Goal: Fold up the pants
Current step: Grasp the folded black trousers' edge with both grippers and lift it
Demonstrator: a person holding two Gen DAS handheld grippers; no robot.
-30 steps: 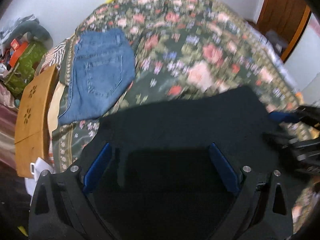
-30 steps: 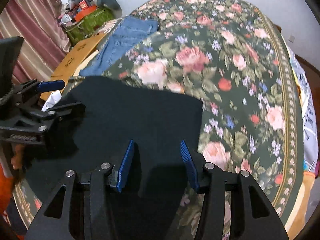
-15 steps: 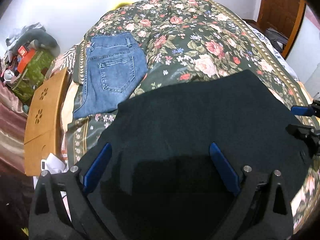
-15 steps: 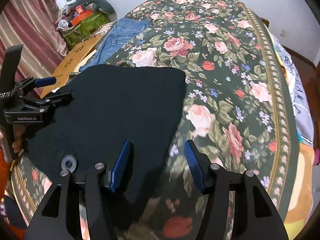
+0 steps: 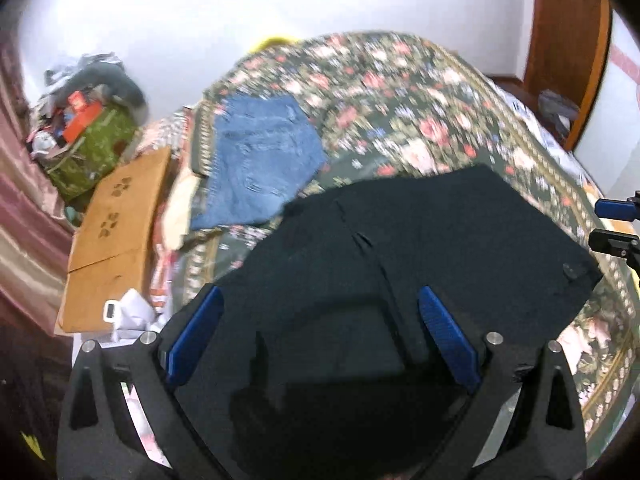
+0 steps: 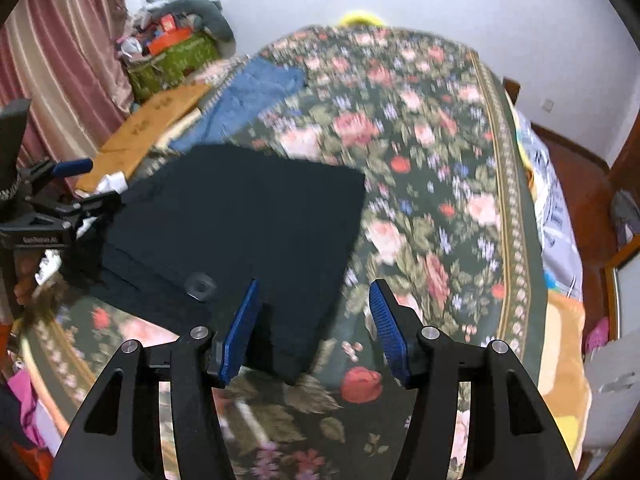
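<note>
A pair of black pants (image 5: pixel 420 240) lies folded flat on the floral bedspread (image 5: pixel 400 100), with a button (image 6: pixel 198 284) near its front edge. My left gripper (image 5: pixel 320 296) hovers open above the pants' left part, and its blue pads (image 5: pixel 196 332) stand wide apart and touch nothing. My right gripper (image 6: pixel 315 286) is open above the right front corner of the black pants (image 6: pixel 240 220), with nothing gripped. Each view also catches the other tool: the right gripper (image 5: pixel 598 224) at the right edge, the left gripper (image 6: pixel 94 184) at the left edge.
Folded blue jeans (image 5: pixel 260 160) lie at the bed's far left, just beyond the black pants. A brown board (image 5: pixel 116 220) and a green bag (image 5: pixel 92 148) of clutter stand beside the bed's left side. The right half of the bedspread (image 6: pixel 440 160) is bare. A wooden door (image 5: pixel 568 40) is at back right.
Both grippers have drawn back and upward from the black pants, so more of the bed shows. The right jaws have widened a little. The pants stay flat on the bed.
</note>
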